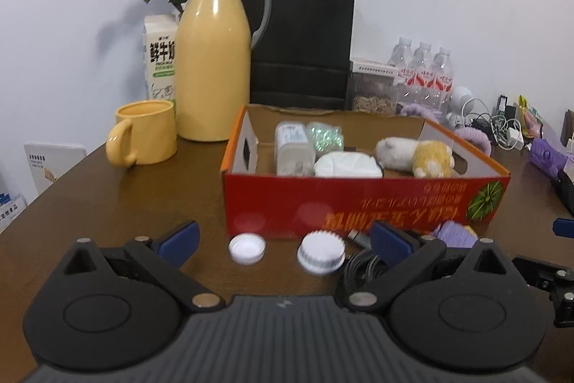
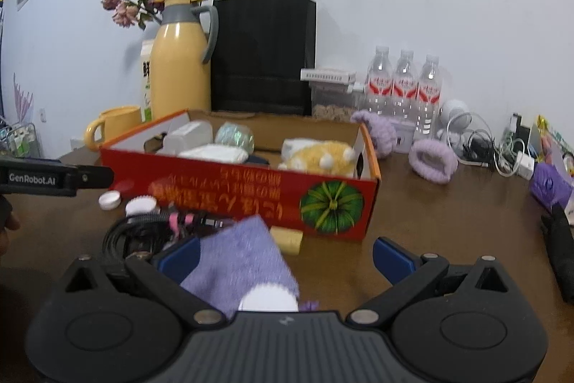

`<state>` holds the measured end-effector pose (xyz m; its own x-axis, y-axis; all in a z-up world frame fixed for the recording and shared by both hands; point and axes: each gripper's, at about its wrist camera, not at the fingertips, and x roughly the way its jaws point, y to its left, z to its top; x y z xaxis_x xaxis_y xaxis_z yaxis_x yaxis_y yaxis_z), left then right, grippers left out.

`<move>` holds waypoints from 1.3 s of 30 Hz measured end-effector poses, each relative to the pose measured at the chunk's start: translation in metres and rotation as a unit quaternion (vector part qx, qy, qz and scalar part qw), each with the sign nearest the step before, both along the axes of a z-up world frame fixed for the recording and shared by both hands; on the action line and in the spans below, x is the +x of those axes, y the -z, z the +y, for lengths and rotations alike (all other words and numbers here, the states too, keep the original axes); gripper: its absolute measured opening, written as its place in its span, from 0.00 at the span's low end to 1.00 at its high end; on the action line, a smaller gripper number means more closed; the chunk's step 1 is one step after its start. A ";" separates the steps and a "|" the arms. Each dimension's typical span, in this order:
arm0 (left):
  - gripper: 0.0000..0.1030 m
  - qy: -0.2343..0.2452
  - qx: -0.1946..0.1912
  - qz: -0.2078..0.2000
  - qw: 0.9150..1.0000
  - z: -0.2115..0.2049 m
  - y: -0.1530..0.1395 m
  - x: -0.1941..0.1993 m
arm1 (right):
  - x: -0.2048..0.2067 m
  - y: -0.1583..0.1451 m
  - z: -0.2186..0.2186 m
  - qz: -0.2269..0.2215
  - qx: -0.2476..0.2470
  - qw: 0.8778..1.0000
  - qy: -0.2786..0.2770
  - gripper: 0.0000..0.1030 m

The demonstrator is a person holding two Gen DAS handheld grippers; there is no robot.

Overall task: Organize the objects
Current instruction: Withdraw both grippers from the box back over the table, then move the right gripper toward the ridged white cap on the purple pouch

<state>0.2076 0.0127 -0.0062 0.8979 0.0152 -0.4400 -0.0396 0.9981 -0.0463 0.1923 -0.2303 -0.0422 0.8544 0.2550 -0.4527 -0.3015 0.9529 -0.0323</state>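
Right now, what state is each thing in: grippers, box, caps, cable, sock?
left gripper: open, empty
right gripper: open, purple sock between its fingers
red box: open-topped, partly filled
smooth white cap: loose on table, hollow side up
ridged white cap: loose on table
black cable: coiled outside box

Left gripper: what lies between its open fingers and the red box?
In the left wrist view, two white caps sit on the table between the left gripper and the red box: a smooth cap and a ridged cap.
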 end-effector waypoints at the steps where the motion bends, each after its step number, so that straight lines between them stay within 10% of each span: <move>1: 1.00 -0.002 0.001 0.003 1.000 0.002 0.002 -0.002 | -0.003 0.001 -0.001 0.004 -0.002 1.000 -0.001 1.00; 29: 1.00 -0.009 -0.004 0.034 0.999 0.018 0.016 -0.014 | -0.006 0.022 -0.008 0.079 -0.003 0.997 0.004 0.99; 35: 1.00 -0.009 -0.005 0.036 0.999 0.018 0.016 -0.014 | 0.001 0.022 -0.006 0.085 0.015 0.996 -0.004 0.77; 39: 1.00 -0.010 -0.006 0.037 0.999 0.018 0.017 -0.014 | 0.002 0.021 -0.002 0.086 0.030 0.996 -0.020 0.38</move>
<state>0.1937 0.0306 -0.0229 0.8629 0.0276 -0.5047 -0.0633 0.9965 -0.0538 0.1942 -0.2327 -0.0635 0.7537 0.3179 -0.5752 -0.3354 0.9387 0.0793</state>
